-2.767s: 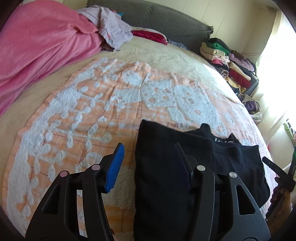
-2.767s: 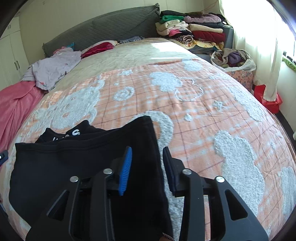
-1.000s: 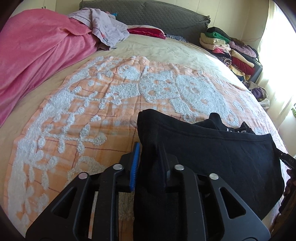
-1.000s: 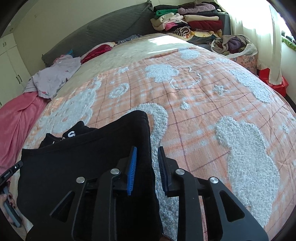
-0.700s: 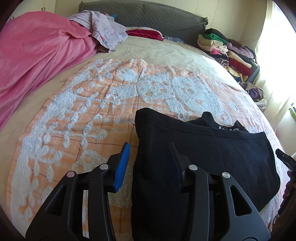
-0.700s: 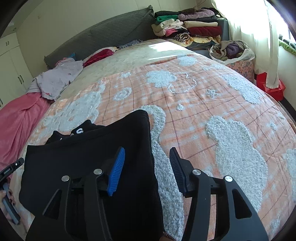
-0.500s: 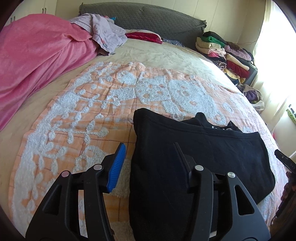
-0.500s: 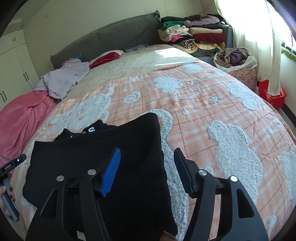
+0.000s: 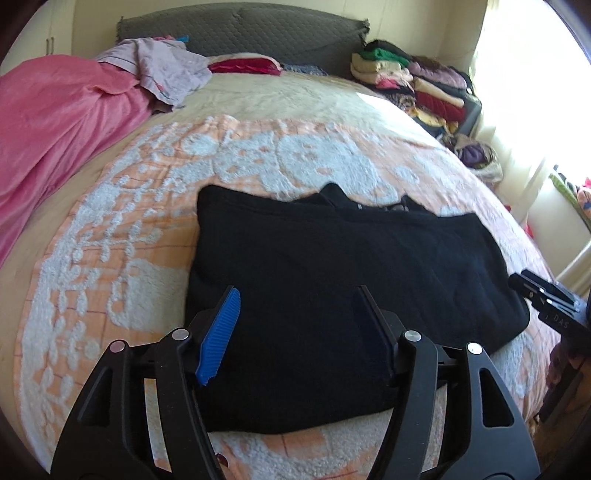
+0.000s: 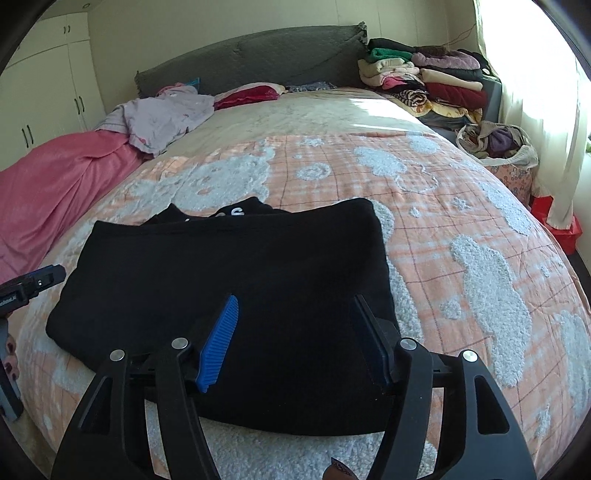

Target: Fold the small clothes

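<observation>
A black garment (image 9: pixel 343 273) lies folded flat into a rough rectangle on the orange-and-white bedspread (image 9: pixel 122 229); a collar with white lettering sticks out at its far edge (image 10: pixel 232 214). My left gripper (image 9: pixel 295 295) is open and empty, held above the garment's near left part. My right gripper (image 10: pixel 293 302) is open and empty, above the garment's (image 10: pixel 229 266) near right part. Each gripper shows at the edge of the other's view: the right one (image 9: pixel 546 299) and the left one (image 10: pixel 26 288).
A pink blanket (image 9: pixel 55 122) and a lilac garment (image 9: pixel 162 70) lie at the bed's left and head. A red item (image 9: pixel 243 66) rests by the grey headboard (image 9: pixel 240 22). Stacked folded clothes (image 10: pixel 424 81) and a basket of clothes (image 10: pixel 498 144) stand to the right.
Both grippers opened, let go of the black garment's edges and drew back and up. The garment now lies flat and still on the bedspread.
</observation>
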{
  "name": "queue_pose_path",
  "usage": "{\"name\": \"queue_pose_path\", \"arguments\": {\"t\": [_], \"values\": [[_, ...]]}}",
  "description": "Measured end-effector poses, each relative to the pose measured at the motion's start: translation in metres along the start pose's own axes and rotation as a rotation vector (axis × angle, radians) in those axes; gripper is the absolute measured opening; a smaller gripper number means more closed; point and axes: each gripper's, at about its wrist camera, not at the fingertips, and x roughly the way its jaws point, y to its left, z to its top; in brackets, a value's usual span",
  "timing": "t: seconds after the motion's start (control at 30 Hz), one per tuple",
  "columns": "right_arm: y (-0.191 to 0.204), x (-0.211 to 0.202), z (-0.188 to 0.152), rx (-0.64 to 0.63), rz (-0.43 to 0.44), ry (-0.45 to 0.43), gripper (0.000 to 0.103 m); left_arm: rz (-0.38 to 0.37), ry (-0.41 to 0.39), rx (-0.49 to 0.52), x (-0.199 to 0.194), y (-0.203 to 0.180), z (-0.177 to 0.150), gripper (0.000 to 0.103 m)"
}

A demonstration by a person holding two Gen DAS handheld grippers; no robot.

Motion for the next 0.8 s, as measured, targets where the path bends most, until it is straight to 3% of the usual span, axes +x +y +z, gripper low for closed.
{"name": "queue_pose_path", "arguments": {"t": [0.17,0.27,0.8], "values": [[0.008,0.011,-0.011,-0.051,-0.004,0.064,0.061,-0.004,0.085,0.035,0.018,-0.003,-0.019,0.056],[0.000,0.019,-0.023,-0.053,-0.022,0.116,0.061,-0.011,0.095,0.036,0.019,0.001,-0.030,0.056],[-0.008,0.010,-0.046,0.017,-0.011,0.099,0.062,-0.027,0.103,0.000,0.009,0.008,-0.048,0.056]]}}
